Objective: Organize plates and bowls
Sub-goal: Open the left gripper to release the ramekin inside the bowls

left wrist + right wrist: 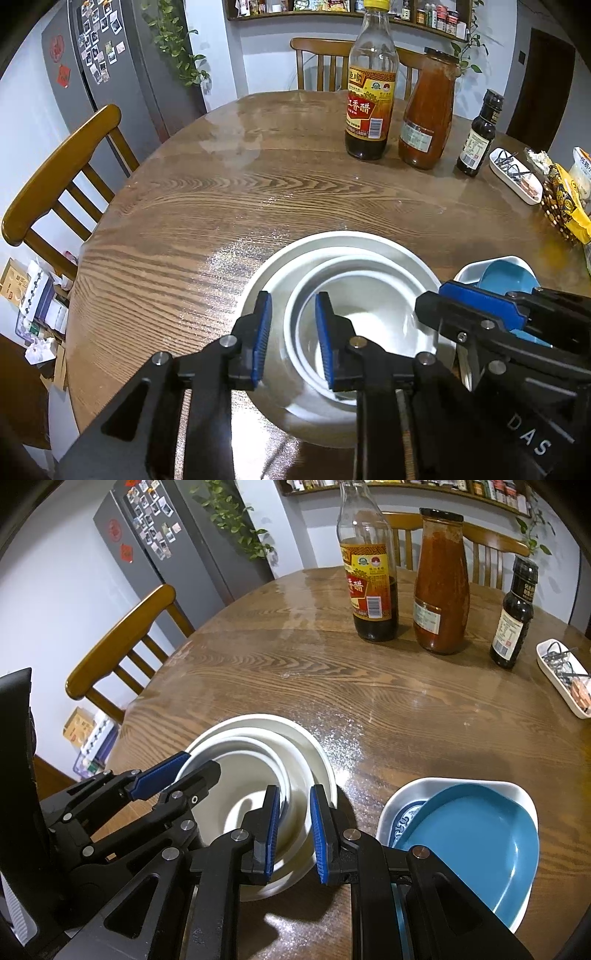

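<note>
Vinegar bottle (370,92) upper centre, red label reads "香醋". Left gripper (291,338) narrow gap straddling white bowl (373,325) rim, pads clear. Right gripper (294,832) narrow across bowl stack's right wall; grip unclear. "DAS" lower right.

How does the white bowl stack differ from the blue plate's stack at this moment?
The white bowl stack is round, with bowls nested one inside another; the blue plate is shallower, with rounded corners, and lies tilted on a white dish. The bowl stack sits between both grippers; the blue plate lies to their right. Both rest on the wooden table.
</note>
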Demonstrator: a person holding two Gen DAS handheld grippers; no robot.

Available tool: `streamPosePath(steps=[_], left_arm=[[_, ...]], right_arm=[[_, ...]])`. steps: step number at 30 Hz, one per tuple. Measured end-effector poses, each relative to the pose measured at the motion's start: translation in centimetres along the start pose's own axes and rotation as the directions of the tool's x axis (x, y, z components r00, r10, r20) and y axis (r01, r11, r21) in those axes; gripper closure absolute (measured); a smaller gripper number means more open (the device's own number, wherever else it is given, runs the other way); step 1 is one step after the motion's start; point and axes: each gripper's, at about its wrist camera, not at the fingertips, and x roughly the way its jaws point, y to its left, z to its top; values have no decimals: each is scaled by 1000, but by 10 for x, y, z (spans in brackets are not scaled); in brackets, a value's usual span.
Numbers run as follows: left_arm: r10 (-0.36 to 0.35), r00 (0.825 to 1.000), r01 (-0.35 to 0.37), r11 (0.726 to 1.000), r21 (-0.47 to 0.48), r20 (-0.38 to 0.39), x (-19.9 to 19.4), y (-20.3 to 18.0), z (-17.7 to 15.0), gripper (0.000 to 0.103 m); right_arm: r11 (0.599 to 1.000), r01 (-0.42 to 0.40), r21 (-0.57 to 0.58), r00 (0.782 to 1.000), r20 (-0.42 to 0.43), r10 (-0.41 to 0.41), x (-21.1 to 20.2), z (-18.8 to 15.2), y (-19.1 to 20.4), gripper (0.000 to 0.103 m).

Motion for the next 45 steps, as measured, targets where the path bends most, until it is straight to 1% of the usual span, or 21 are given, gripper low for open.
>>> streamPosePath(steps=[25,45], left_arm=[[18,1000,-18,1000,5,17,-3,0,-1,71],[33,999,-34,999,8,25,-7,2,-2,69]], right_arm=[[1000,7,0,1000,3,-7,0,0,-1,84],[1000,16,3,1000,5,-16,-1,0,-1,84]])
